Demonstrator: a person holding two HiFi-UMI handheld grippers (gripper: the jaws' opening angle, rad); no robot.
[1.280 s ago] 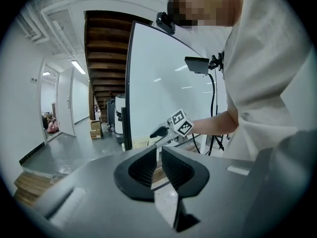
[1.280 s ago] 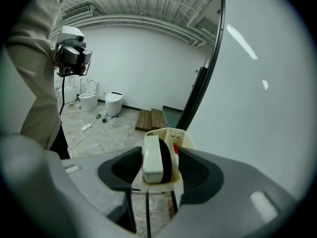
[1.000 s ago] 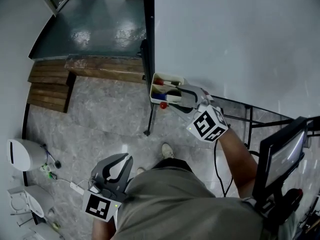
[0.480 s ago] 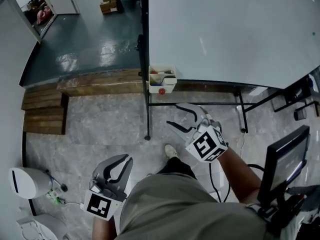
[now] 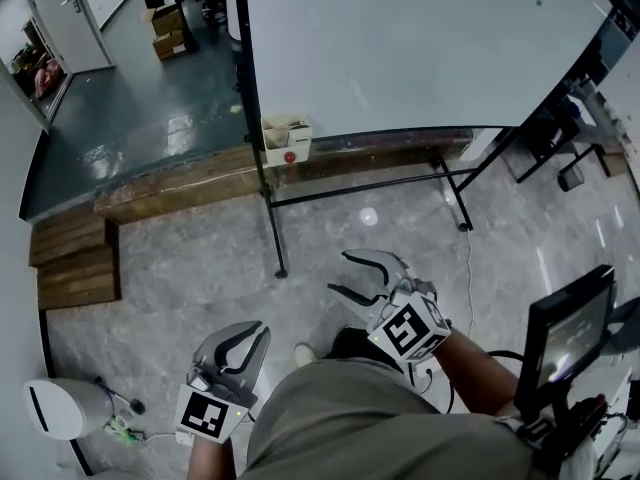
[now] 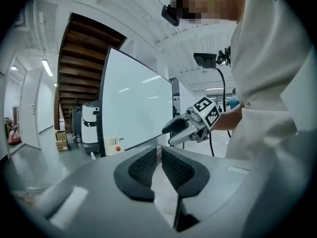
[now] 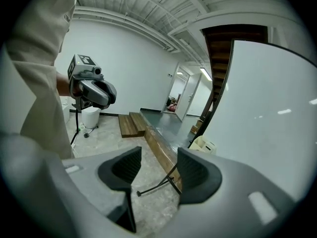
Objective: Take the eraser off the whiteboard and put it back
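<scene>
The whiteboard (image 5: 420,48) stands on black legs ahead of me. A cream tray (image 5: 285,140) with a red spot on its front hangs at the board's lower left corner; it also shows as the tray (image 6: 114,144) and the tray (image 7: 204,145). I cannot make out the eraser at this distance. My right gripper (image 5: 340,273) hangs open over the stone floor, well short of the board, with nothing between its fingers (image 7: 157,165). My left gripper (image 5: 258,333) is low beside my body, its jaws nearly touching and empty (image 6: 159,155).
Wooden steps (image 5: 75,263) and a long wooden kerb (image 5: 180,183) lie to the left below a dark raised floor. A white bin (image 5: 60,408) stands at lower left. A monitor on a stand (image 5: 565,328) is at right. The board's leg (image 5: 272,228) reaches the floor.
I have backed away from the whiteboard: board and tray have shrunk and moved up. The right gripper, which was at the tray, has pulled back, still open and empty.
</scene>
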